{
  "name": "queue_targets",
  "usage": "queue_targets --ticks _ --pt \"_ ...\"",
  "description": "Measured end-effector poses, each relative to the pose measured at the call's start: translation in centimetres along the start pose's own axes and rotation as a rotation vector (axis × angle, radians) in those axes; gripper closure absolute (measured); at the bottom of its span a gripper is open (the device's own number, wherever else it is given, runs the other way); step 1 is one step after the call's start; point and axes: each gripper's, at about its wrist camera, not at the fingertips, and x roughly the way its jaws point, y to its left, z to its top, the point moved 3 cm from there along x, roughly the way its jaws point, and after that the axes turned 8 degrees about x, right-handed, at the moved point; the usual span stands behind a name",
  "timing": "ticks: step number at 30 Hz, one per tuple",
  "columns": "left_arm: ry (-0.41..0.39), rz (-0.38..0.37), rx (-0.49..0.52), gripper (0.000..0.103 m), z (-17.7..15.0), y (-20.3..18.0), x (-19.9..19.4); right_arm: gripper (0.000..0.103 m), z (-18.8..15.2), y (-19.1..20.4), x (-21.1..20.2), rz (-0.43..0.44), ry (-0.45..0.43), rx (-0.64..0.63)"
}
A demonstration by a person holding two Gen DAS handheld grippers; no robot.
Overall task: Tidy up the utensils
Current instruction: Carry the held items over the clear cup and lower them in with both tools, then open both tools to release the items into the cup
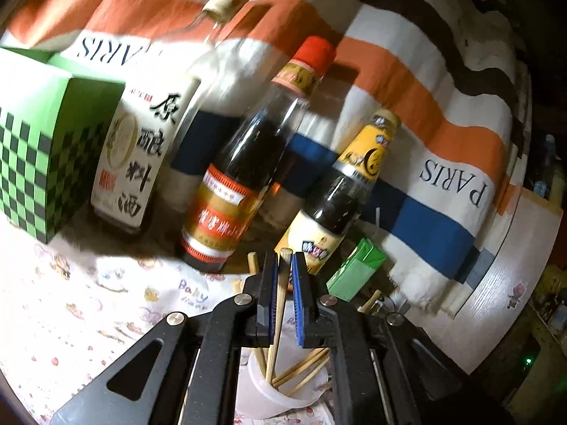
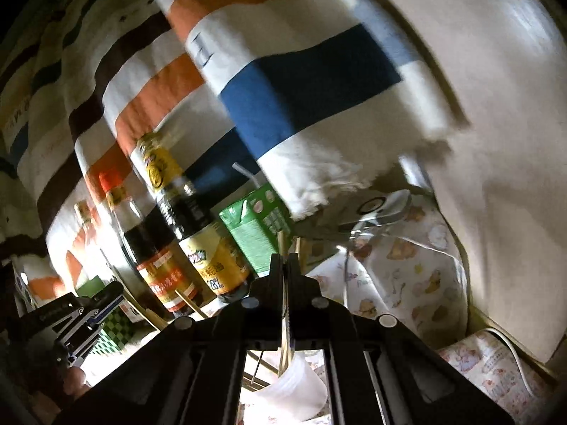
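Left gripper (image 1: 285, 265) jaws pinch one chopstick (image 1: 280, 304) whose tip hangs over the white cup (image 1: 283, 389) below; right gripper (image 2: 285, 265) jaws likewise; lower straight, release only inside the rim

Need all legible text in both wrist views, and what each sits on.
"PARIS": striped towel, printed twice, upside down.
"原酿料酒": white label of the clear bottle.
"Baby": patterned tablecloth, faint.
"28%": yellow label of the dark sauce bottle, partly cut off.
Red-capped bottle label: blurred, unreadable.
Green carton print: too small to read.
Green checkered box: no text visible.
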Motion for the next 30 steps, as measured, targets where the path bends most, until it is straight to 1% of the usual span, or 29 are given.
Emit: queue_targets --ticks 5,7,12,17,21,24,26,27,29,30 --pt "0.025 -0.009 -0.007 0.096 -0.8 0.6 0.4 0.101 -1.9 0.9 2.5 -0.023 0.042 -0.086" --pt "0.027 -0.009 0.005 0.096 -1.0 0.5 0.6 0.101 -2.6 0.8 3.4 -0.030 0.064 -0.094" --pt "0.024 0.020 0.089 0.097 -1.6 -0.2 0.9 0.101 -3.8 0.1 4.6 -0.051 0.093 -0.106" --pt "0.030 0.041 0.120 0.096 -2.2 -0.5 1.3 0.101 -4.4 -0.3 5.2 -0.047 0.122 -0.095" --pt "0.033 0.042 0.140 0.096 -2.4 -0.8 1.4 0.101 -5.0 -0.1 5.5 -0.049 0.137 -0.118" --pt "0.026 0.024 0.152 0.096 -2.5 -1.0 1.1 0.101 -5.3 -0.1 5.8 -0.066 0.146 -0.126" --pt "0.022 0.010 0.162 0.090 -2.4 -1.1 0.8 0.101 -5.5 -0.2 5.9 -0.067 0.155 -0.125" --pt "0.017 0.010 0.170 0.086 -2.4 -1.2 0.5 0.101 -5.6 -0.3 5.9 -0.067 0.158 -0.123" --pt "-0.002 0.016 0.198 0.080 -2.3 -1.4 -0.3 0.101 -5.6 -0.3 6.0 -0.064 0.165 -0.119" --pt "-0.012 0.025 0.217 0.075 -2.2 -1.6 -0.7 0.101 -5.7 -0.4 6.0 -0.062 0.169 -0.116"
